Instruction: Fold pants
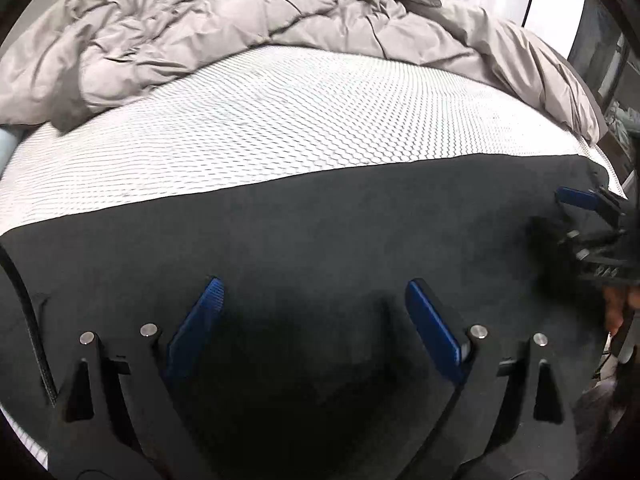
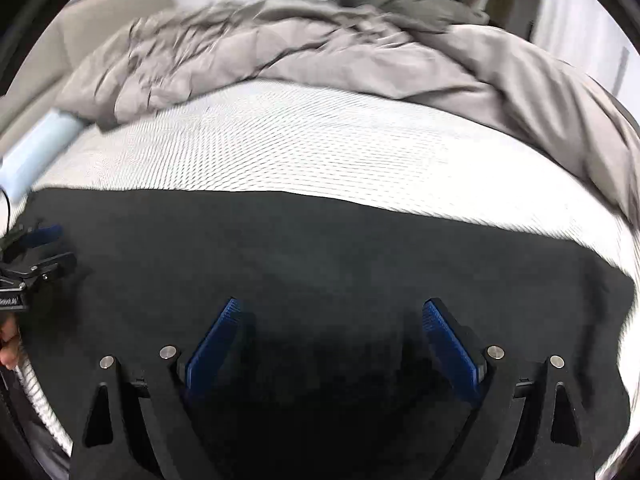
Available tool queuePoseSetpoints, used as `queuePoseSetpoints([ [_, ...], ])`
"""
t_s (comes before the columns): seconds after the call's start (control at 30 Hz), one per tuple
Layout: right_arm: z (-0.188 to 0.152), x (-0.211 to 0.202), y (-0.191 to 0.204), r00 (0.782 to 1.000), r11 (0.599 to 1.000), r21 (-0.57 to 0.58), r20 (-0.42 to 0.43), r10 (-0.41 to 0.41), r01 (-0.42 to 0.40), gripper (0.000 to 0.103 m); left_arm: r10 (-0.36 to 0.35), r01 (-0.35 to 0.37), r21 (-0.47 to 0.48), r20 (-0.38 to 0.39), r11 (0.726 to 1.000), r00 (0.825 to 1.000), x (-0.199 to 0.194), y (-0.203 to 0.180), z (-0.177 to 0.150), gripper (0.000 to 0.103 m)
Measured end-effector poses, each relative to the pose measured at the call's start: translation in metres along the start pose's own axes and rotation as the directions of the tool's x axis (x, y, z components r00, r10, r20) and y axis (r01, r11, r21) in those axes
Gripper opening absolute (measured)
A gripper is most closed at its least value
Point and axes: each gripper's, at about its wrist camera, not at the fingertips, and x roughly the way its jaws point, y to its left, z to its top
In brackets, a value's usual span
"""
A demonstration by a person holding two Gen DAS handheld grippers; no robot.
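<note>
On the white patterned mattress (image 1: 280, 120), the dark pants (image 1: 320, 232) are lying flat along the near edge. Both grippers are hovering above the fabric, left gripper (image 1: 314, 292) and right gripper (image 2: 334, 312), each with its blue fingers spread apart and gripping nothing. Behind, a grey duvet (image 2: 320, 48) is lying bunched.

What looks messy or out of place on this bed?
The grey comforter is bunched in a rumpled heap at the far side, leaving the white mattress bare. The black pants lie flat and smooth near the front edge.
</note>
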Motion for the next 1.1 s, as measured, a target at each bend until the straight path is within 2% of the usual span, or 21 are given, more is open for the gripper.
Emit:
queuePoseSetpoints([
  [0.03,0.005,0.010,0.008,1.000,0.999,-0.031,-0.018,-0.007,0.006,0.094,0.003,-0.003,0.009,-0.010,1.000,1.000,0.008,0.000,0.003,0.092],
  [0.13,0.010,0.028,0.012,0.997,0.995,-0.090,-0.058,-0.046,0.041,0.094,0.083,-0.082,0.027,-0.063,0.996,0.995,0.027,-0.001,0.003,0.092],
  [0.2,0.008,0.027,-0.006,0.996,0.995,-0.074,-0.062,-0.065,0.061,0.094,0.078,-0.079,-0.005,-0.075,0.997,0.994,0.029,0.007,0.003,0.092],
  [0.23,0.005,0.025,-0.025,0.991,0.992,-0.052,-0.063,-0.118,0.115,0.094,0.087,-0.089,-0.024,-0.076,0.996,0.993,0.028,0.014,0.003,0.092],
  [0.3,-0.004,0.021,-0.056,0.971,0.973,-0.001,-0.070,-0.229,0.230,0.094,0.095,-0.098,-0.041,-0.072,0.994,0.993,0.028,0.022,0.002,0.092],
  [0.37,-0.019,0.017,-0.107,0.934,0.930,0.106,-0.102,-0.341,0.351,0.094,0.095,-0.098,-0.043,-0.070,0.994,0.993,0.027,0.029,-0.002,0.092],
  [0.4,-0.025,0.015,-0.127,0.923,0.912,0.152,-0.114,-0.367,0.381,0.093,0.096,-0.099,-0.045,-0.066,0.994,0.993,0.027,0.032,-0.002,0.092],
  [0.43,-0.030,0.013,-0.145,0.922,0.901,0.201,-0.122,-0.367,0.385,0.093,0.093,-0.096,-0.046,-0.066,0.994,0.993,0.028,0.034,-0.002,0.092],
  [0.47,-0.034,0.011,-0.157,0.942,0.909,0.251,-0.114,-0.315,0.334,0.093,0.093,-0.096,-0.049,-0.066,0.994,0.993,0.027,0.036,-0.003,0.092],
  [0.5,-0.034,0.008,-0.159,0.948,0.912,0.260,-0.102,-0.301,0.318,0.092,0.097,-0.100,-0.049,-0.066,0.994,0.993,0.027,0.036,-0.002,0.092],
  [0.53,-0.033,0.004,-0.155,0.942,0.912,0.238,-0.091,-0.322,0.334,0.093,0.108,-0.111,-0.047,-0.064,0.993,0.992,0.024,0.035,-0.002,0.092],
  [0.57,-0.032,0.000,-0.148,0.936,0.913,0.207,-0.091,-0.340,0.352,0.093,0.117,-0.120,-0.045,-0.062,0.992,0.991,0.021,0.033,-0.001,0.091],
  [0.7,-0.022,-0.015,-0.117,0.957,0.945,0.156,-0.033,-0.287,0.289,0.093,0.060,-0.061,-0.037,-0.026,0.997,0.998,0.005,0.014,0.008,0.090],
  [0.77,-0.011,-0.016,-0.097,0.975,0.965,0.145,0.001,-0.221,0.218,0.093,0.052,-0.052,-0.002,-0.019,0.999,0.998,0.010,-0.004,0.017,0.090],
  [0.83,0.000,-0.004,-0.074,0.991,0.982,0.136,0.000,-0.136,0.134,0.093,0.061,-0.060,0.020,-0.020,0.998,0.998,0.025,-0.022,0.028,0.090],
  [0.9,0.007,0.016,-0.052,0.996,0.991,0.108,-0.031,-0.078,0.080,0.093,0.069,-0.067,0.035,-0.067,0.997,0.995,0.048,-0.035,0.037,0.090],
  [1.0,0.011,0.039,-0.024,0.988,0.991,0.014,-0.078,-0.132,0.134,0.093,0.114,-0.110,0.050,-0.086,0.993,0.990,0.067,-0.038,0.045,0.094],
  [1.07,0.011,0.039,-0.027,0.988,0.991,0.003,-0.089,-0.130,0.131,0.093,0.116,-0.117,0.003,-0.092,0.993,0.989,0.065,-0.022,0.047,0.094],
  [1.1,0.009,0.036,-0.035,0.984,0.988,0.024,-0.097,-0.147,0.150,0.093,0.141,-0.142,-0.010,-0.090,0.990,0.986,0.063,-0.010,0.047,0.094],
])
